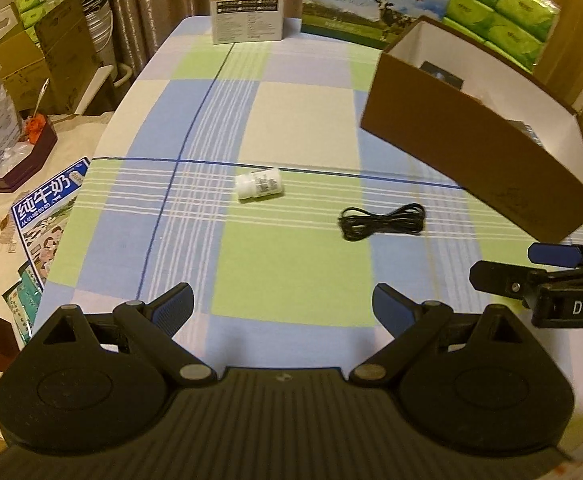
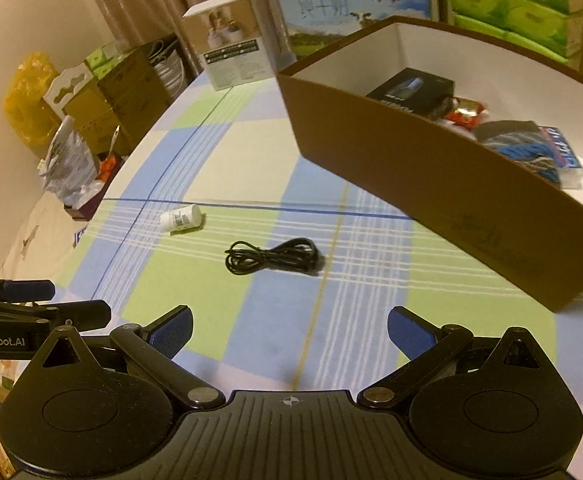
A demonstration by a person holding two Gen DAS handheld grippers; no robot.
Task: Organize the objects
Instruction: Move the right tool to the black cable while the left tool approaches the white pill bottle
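Clearing the last loose items off the checked worktop (image 1: 291,280) into the box.
Both your left tongs (image 1: 283,304) and right tongs (image 2: 289,330) hang apart and empty. From left: the white bottle (image 1: 258,184) lies on its side, the coiled black cable (image 1: 383,222) near it, the brown box (image 2: 431,168) far right. Next, I judge, lower onto either and clamp.
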